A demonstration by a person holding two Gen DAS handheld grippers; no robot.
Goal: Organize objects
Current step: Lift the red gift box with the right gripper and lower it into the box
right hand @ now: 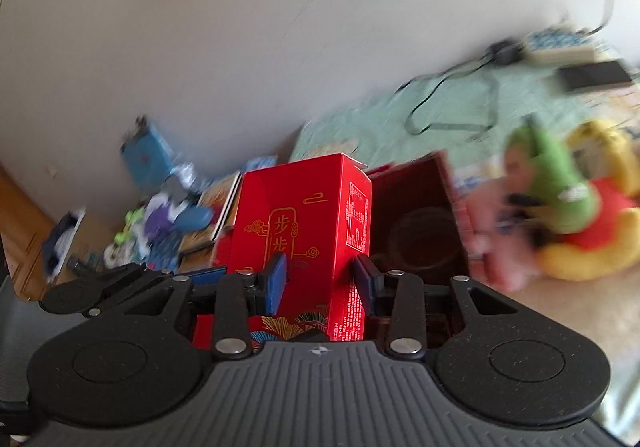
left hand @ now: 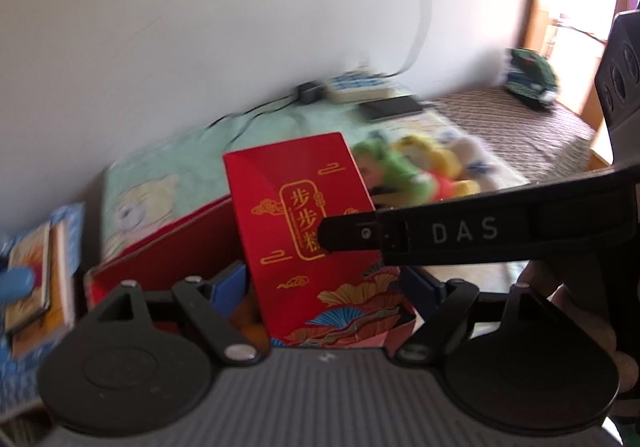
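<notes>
Both grippers are closing on the same red carton (left hand: 316,231), a tall box with gold lettering and a fan pattern near its base. The left gripper (left hand: 322,287) is standing with its blue pads wide apart, one on each side of the carton's broad printed face, and the pads seem to be pressing on its edges, though the right pad is partly hidden behind the right tool's black finger (left hand: 460,233), which is crossing the view from the right and lying over the carton's front. The right gripper (right hand: 320,279) is clamping the carton (right hand: 304,223) across its narrower width, the blue pads (right hand: 276,279) sitting against the front face and the side panel of small print. Just behind the carton, to the right of the right gripper, an open dark red box (right hand: 424,231) is standing with its mouth toward the camera. Farther right, plush toys (right hand: 576,203) in green, yellow and red are lying on the bed. Ahead and to the left of the right gripper, books (right hand: 216,211) and small clutter are blurring together.
</notes>
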